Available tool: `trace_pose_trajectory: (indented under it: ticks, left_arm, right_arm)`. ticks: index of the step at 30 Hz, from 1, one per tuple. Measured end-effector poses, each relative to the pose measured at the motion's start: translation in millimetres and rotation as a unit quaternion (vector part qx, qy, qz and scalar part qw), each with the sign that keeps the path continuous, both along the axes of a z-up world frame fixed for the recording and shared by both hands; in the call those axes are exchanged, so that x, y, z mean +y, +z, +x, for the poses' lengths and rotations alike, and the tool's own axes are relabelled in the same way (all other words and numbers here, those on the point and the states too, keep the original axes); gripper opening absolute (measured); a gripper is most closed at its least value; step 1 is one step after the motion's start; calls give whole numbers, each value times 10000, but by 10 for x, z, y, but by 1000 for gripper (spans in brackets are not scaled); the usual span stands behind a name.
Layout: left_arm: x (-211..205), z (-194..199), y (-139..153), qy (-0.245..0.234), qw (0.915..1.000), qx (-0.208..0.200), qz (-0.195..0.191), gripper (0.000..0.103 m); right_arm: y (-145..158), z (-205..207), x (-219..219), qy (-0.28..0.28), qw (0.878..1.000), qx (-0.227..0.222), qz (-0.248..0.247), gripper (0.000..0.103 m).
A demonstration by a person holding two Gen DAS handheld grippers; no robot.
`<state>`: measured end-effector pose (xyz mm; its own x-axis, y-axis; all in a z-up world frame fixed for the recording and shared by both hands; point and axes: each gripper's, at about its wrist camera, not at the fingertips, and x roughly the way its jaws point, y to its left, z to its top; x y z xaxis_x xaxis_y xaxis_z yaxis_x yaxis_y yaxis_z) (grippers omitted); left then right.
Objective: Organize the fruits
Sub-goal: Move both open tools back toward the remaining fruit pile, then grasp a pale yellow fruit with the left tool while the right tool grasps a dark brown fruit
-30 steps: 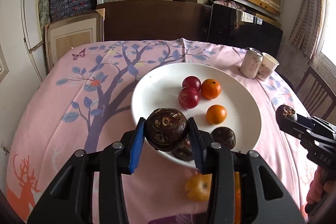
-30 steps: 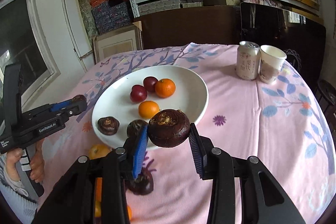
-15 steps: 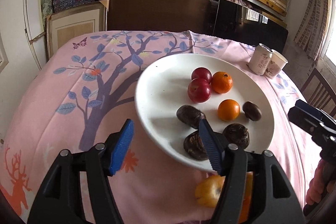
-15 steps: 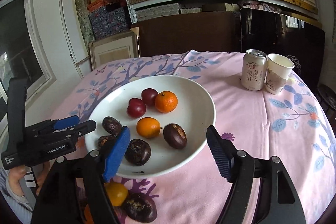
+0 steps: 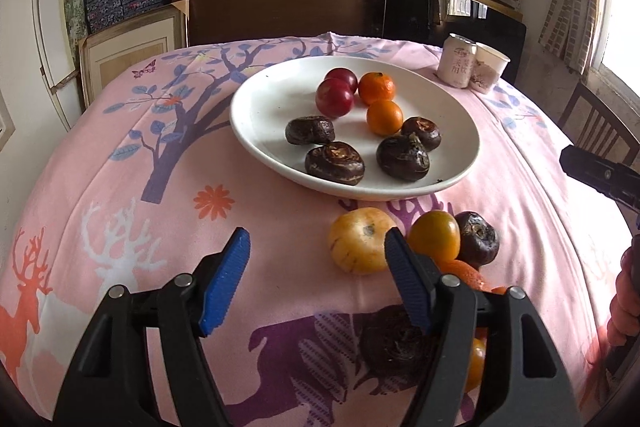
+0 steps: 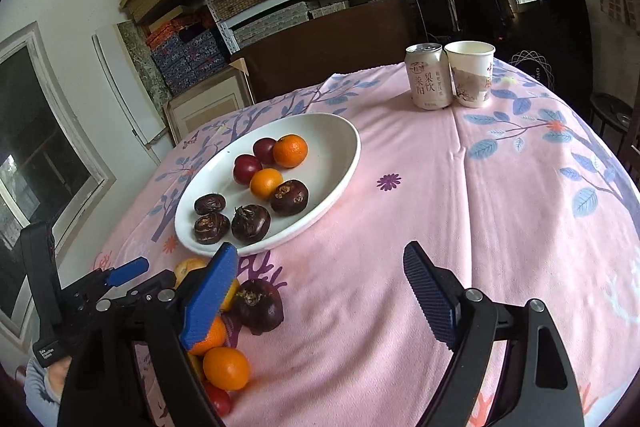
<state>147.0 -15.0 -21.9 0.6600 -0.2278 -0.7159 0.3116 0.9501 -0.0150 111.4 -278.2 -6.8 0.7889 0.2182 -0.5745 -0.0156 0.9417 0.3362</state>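
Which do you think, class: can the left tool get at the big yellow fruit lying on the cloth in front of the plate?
Probably yes. The left tool is open and empty, and the yellow fruit lies just ahead of it. An orange fruit sits close beside it, leaving little room there.

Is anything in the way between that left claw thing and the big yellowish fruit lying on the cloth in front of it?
Nothing visible. The left gripper has its jaws open, and the yellowish fruit lies on bare tablecloth just ahead, slightly toward its right jaw. An orange-brown fruit sits against its far side, not in the path.
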Motion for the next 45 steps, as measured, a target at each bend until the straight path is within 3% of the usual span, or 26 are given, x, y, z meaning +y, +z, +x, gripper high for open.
trace_pose_trajectory:
  ticks: [2, 11, 18, 21, 23, 26, 28, 32, 35, 37, 40, 43, 45]
  left_arm:
    - [-75, 29, -46, -58, 9999, 51, 99, 68]
    - [-135, 181, -110, -129, 9995, -7, 278, 90]
    - [337, 92, 14, 317, 9994, 36, 115, 88]
    - [260, 44, 32, 64, 9999, 4, -88, 87]
    - [99, 11, 13, -119, 9998, -108, 128, 87]
    - [-78, 46, -86, -224, 9986, -114, 470, 81]
    - [-104, 103, -134, -375, 9989, 92, 275, 76]
    - [-167, 167, -173, -641, 9976, 274, 11, 56]
    - [-137, 259, -226, -792, 9940, 602, -458, 44]
    - [-124, 272, -245, -836, 9923, 688, -601, 43]
    - [-107, 207, -232, -874, 9928, 657, -496, 41]
    - [79, 123, -125, -405, 9986, 324, -77, 41]
    - [264, 147, -38, -24, 9997, 207, -156, 41]
  right_arm:
    - [-1, 6, 23, 50, 10000, 21, -7, 86]
    - [-36, 38, 99, 128, 9997, 115, -176, 86]
    - [-33, 26, 88, 92, 9997, 115, -182, 86]
    - [-28, 23, 103, 118, 9997, 108, -200, 86]
    - [-26, 20, 108, 116, 9997, 97, -216, 86]
    - [-28, 20, 112, 105, 9997, 109, -211, 86]
    - [-23, 20, 115, 105, 9996, 106, -222, 86]
    - [-25, 22, 123, 111, 9994, 109, -300, 86]
    - [-28, 23, 127, 113, 9994, 107, -318, 86]
    - [-29, 24, 123, 117, 9994, 114, -314, 86]
    - [-41, 29, 132, 157, 9993, 142, -315, 86]
    - [-104, 76, 175, 304, 9984, 300, -358, 86]
    - [-192, 129, 252, 521, 9966, 507, -394, 82]
